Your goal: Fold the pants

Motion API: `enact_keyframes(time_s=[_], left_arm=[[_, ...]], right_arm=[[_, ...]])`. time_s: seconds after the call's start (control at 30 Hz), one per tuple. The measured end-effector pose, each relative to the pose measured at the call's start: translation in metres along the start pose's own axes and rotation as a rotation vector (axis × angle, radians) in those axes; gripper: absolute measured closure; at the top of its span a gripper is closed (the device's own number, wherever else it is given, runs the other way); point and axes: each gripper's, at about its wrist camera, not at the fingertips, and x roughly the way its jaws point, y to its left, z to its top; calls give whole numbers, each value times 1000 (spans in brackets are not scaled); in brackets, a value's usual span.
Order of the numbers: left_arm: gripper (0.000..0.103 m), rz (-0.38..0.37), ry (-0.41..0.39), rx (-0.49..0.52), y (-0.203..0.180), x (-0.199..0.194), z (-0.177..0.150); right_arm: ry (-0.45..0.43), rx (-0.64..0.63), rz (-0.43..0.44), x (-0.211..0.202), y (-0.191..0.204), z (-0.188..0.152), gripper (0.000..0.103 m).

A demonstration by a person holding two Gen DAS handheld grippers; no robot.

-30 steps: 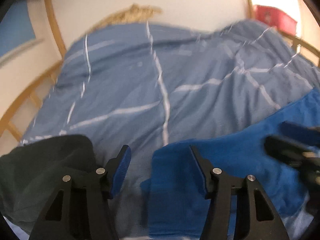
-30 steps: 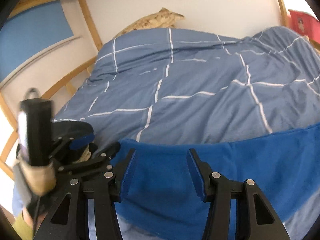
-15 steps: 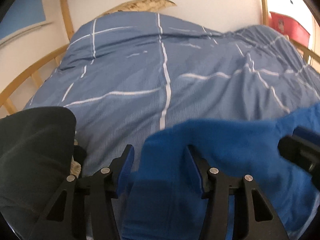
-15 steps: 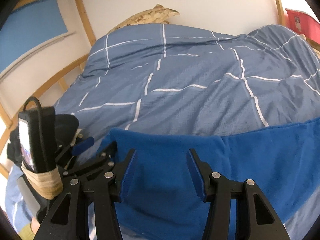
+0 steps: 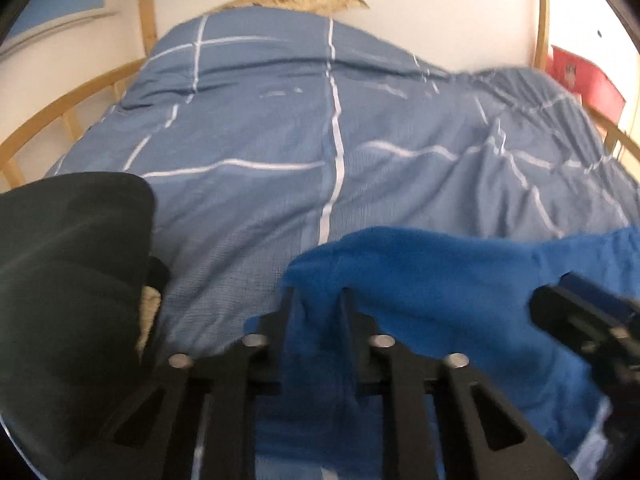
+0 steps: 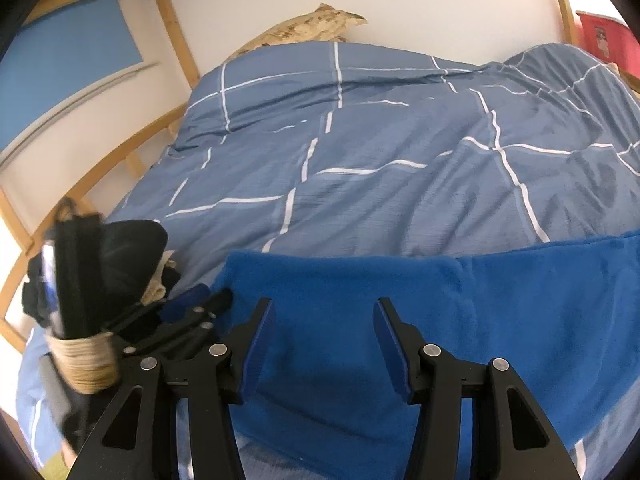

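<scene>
The blue fleece pants [image 6: 440,320] lie across the near edge of a bed with a blue checked duvet [image 6: 380,152]. In the left wrist view my left gripper [image 5: 316,300] is shut on the left end of the pants [image 5: 440,280], with cloth bunched between its fingers. My right gripper [image 6: 324,316] is open, its fingers over the pants with blue cloth between them. The left gripper also shows at the lower left of the right wrist view [image 6: 192,312], at the pants' left corner. The right gripper shows blurred at the right edge of the left wrist view [image 5: 580,320].
A pile of dark clothes [image 5: 68,272] lies on the bed at the left, also seen in the right wrist view [image 6: 128,252]. A tan pillow [image 6: 308,28] sits at the head by the white wall. A wooden bed frame [image 6: 120,152] runs along the left; a red box [image 6: 604,40] stands far right.
My left gripper has closed on the left end of the blue pants, which now bunch up between its fingers. The right gripper has stayed open over the pants.
</scene>
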Motion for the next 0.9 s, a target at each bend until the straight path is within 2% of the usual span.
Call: enact_keyframes(time_s=[0.13, 0.2, 0.27, 0.4, 0.43, 0.5, 0.57, 0.6, 0.7, 0.73, 0.77, 0.8, 0.9], left_arm=[[97, 12, -19, -41, 3, -21, -8], [101, 38, -18, -36, 4, -22, -14], [101, 114, -28, -30, 10, -23, -21], [101, 54, -37, -32, 19, -26, -30], [98, 31, -53, -33, 19, -30, -34], [87, 14, -84, -27, 18, -41, -38], [59, 6, -127, -22, 14, -54, -42], [55, 19, -147, -21, 11, -61, -43], [50, 65, -198, -30, 6, -80, -46], [44, 98, -220, -35, 5, -87, -47], [36, 143, -244, -65, 6, -91, -48], [34, 182, -258, -106, 7, -95, -49], [34, 204, -287, -218, 10, -96, -55]], right_arm=[[-12, -12, 22, -2, 4, 2, 50], [-8, -24, 33, -1, 7, 2, 50], [-2, -40, 25, 1, 10, 2, 50], [7, -80, 31, 6, 18, 0, 51], [7, -92, 39, 8, 20, 0, 51], [11, -127, 52, 10, 25, 4, 51], [30, -174, 87, 12, 30, 12, 51], [45, -201, 113, 14, 33, 18, 51], [80, -292, 142, 19, 44, 35, 51], [109, -341, 162, 24, 49, 43, 51], [135, -386, 180, 29, 55, 50, 51], [161, -429, 198, 35, 61, 56, 51], [248, -539, 223, 57, 79, 70, 51]])
